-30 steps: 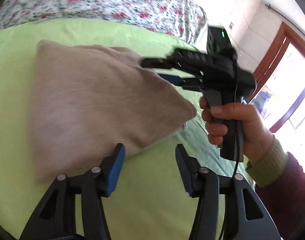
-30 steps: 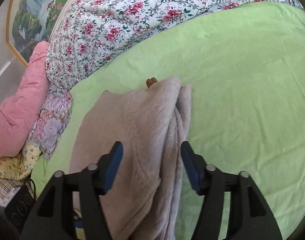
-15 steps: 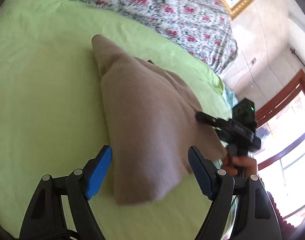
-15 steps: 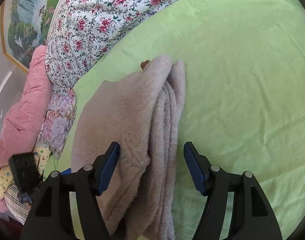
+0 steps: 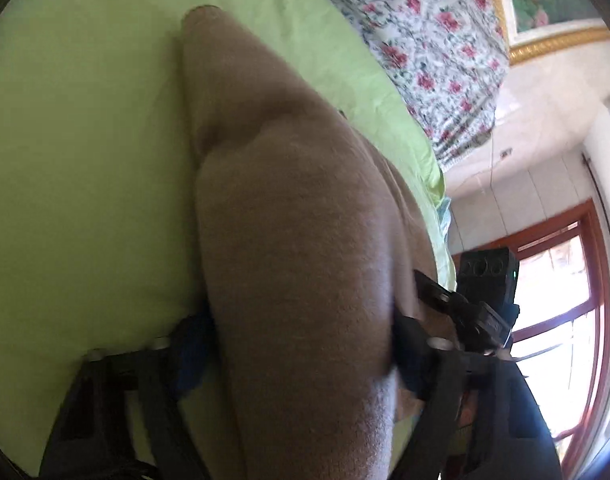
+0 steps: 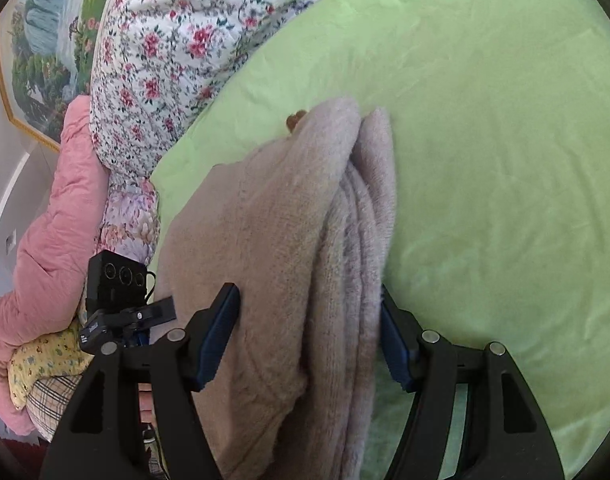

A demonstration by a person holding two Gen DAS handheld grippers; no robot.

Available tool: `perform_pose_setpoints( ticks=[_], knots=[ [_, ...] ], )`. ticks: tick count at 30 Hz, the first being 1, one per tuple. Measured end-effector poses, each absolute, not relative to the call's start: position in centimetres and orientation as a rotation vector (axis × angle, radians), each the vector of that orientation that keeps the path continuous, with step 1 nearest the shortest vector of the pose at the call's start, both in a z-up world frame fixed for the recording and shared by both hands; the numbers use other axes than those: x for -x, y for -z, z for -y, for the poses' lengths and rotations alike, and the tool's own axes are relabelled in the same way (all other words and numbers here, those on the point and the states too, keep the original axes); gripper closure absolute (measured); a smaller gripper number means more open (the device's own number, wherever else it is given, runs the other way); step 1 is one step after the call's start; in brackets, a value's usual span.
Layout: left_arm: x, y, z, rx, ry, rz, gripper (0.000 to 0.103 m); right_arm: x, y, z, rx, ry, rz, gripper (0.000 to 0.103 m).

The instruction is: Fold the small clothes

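Since a moment ago both of my grippers have pushed in over the near end of the beige fleece garment [image 6: 273,264], so cloth now fills the gaps that showed green sheet before. Nearest me, my right gripper [image 6: 309,344] straddles the stacked folded edges; its jaws are closing, the right pad against the layers, the left pad seemingly just clear. My left gripper [image 5: 301,356] is blurred, jaws closing around the bundle's thick end, but whether the pads press yet I cannot tell. Farther on, the garment lies folded lengthwise on the green sheet [image 6: 485,140], its far tip toward the floral quilt [image 6: 177,40]. I judge it light, soft and plush: it will sag and its layers may slide, so I should pinch all layers together near the edge.
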State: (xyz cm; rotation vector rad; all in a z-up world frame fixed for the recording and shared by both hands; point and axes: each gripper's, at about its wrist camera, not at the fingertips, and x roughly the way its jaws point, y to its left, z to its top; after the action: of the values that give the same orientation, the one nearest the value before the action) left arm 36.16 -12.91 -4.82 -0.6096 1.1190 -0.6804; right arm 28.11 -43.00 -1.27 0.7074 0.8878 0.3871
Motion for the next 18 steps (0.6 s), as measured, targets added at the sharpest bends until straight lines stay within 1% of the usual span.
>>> perform_pose_setpoints(
  ticks=[1, 3, 5, 9, 11, 15, 18],
  knots=[
    [-36.1, 4.8, 13.0, 0.606, 0.675, -1.11, 0.039, -28.3, 1.5, 42.9, -0.726, -0.398, -0.901, 0.055],
    [-35.5, 4.3, 12.8, 0.596, 0.675, -1.092, 0.047, -28.2, 1.5, 42.9, -0.749, -0.4, -0.901, 0.066],
    [-34.7, 3.6, 12.5, 0.584, 0.67, -1.081, 0.051, -27.6, 0.9, 42.5, -0.762, -0.409, -0.887, 0.069],
    [-31.4, 1.3, 10.2, 0.581, 0.671, -1.056, 0.052, -25.6, -0.8, 40.2, -0.758, -0.44, -0.865, 0.071],
    [-28.9, 0.0, 7.9, 0.583, 0.676, -1.038, 0.052, -24.2, -1.4, 38.1, -0.764, -0.488, -0.853, 0.071],
    [-24.0, -1.9, 3.2, 0.56, 0.644, -1.012, 0.052, -20.9, -1.0, 32.3, -0.772, -0.59, -0.835, 0.071],
    [-20.2, -2.3, -1.0, 0.559, 0.603, -1.005, 0.052, -18.6, 0.2, 27.3, -0.76, -0.659, -0.829, 0.071]
  ],
)
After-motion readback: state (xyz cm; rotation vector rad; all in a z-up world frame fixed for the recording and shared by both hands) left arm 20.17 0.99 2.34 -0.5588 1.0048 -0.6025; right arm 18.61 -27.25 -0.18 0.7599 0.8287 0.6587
